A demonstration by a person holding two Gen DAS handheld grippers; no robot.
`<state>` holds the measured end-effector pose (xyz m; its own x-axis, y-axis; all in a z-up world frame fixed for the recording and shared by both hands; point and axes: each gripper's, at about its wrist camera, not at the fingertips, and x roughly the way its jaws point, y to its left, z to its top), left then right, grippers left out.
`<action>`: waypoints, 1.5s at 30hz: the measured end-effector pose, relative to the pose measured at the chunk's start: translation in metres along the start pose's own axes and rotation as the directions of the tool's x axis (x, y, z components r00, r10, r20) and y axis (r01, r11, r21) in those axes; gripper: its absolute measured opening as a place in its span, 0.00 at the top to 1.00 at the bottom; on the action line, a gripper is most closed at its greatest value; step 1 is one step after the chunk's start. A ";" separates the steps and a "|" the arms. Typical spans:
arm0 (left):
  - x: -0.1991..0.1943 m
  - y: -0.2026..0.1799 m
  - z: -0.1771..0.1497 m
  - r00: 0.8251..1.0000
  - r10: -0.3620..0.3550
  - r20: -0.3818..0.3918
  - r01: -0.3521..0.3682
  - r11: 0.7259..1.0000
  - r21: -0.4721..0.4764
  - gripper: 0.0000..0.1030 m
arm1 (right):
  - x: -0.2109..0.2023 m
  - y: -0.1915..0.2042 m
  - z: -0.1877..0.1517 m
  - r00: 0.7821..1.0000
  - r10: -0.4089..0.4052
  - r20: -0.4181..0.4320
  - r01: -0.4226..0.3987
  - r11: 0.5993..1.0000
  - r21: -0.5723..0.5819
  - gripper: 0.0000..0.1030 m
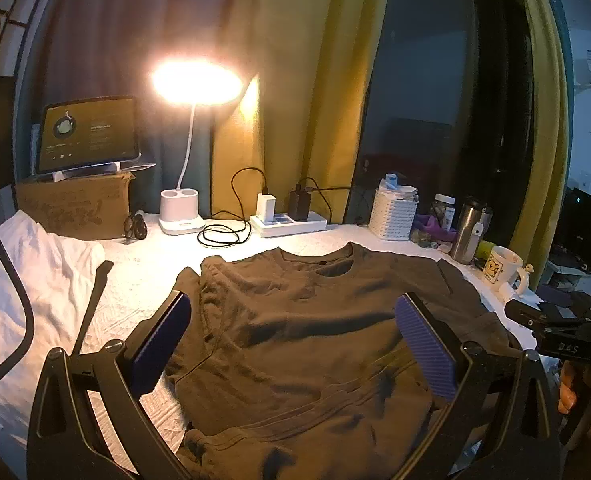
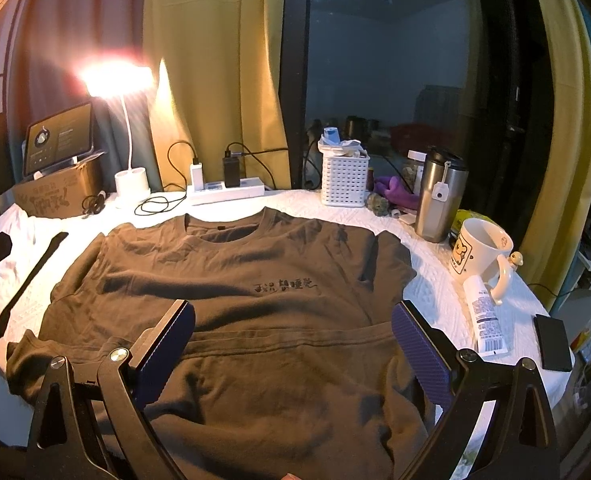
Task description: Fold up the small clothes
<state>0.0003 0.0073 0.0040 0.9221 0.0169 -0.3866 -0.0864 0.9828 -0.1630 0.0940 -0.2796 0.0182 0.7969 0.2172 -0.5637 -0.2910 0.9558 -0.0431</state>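
Note:
A dark brown T-shirt [image 1: 311,344] lies spread flat on the white quilted cover, collar toward the far side, with small dark lettering on its chest [image 2: 285,286]. Its lower part is folded up across the body, leaving a hem line [image 2: 287,340] running side to side. My left gripper [image 1: 293,306] hovers open over the shirt's left half, nothing between its blue pads. My right gripper [image 2: 293,314] hovers open over the shirt's [image 2: 255,272] lower middle, also holding nothing. The right gripper's body shows at the right edge of the left wrist view, with fingers of a hand below it.
A lit desk lamp [image 1: 193,84], tablet [image 1: 89,136] on a cardboard box, power strip [image 1: 287,222] with chargers and cables line the far side. A white basket [image 2: 345,180], steel tumbler [image 2: 439,196], mug [image 2: 479,250], tube [image 2: 485,320] and black phone [image 2: 553,342] stand right. White cloth [image 1: 27,276] is bunched left.

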 end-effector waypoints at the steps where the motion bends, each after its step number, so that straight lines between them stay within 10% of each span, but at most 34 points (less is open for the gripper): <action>1: 0.000 0.001 -0.001 1.000 0.002 0.000 -0.002 1.000 -0.001 0.02 | 0.001 0.001 0.000 1.000 0.000 0.000 0.000 1.000 -0.001 0.04; 45: 0.040 -0.005 0.006 0.996 0.022 -0.081 -0.021 1.000 0.015 0.02 | 0.041 -0.010 0.003 0.997 -0.008 -0.070 0.010 1.000 0.020 0.04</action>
<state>0.0400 0.0039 -0.0056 0.8865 0.0239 -0.4621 -0.1001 0.9849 -0.1412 0.1307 -0.2800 -0.0019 0.7600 0.1948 -0.6201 -0.2724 0.9616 -0.0318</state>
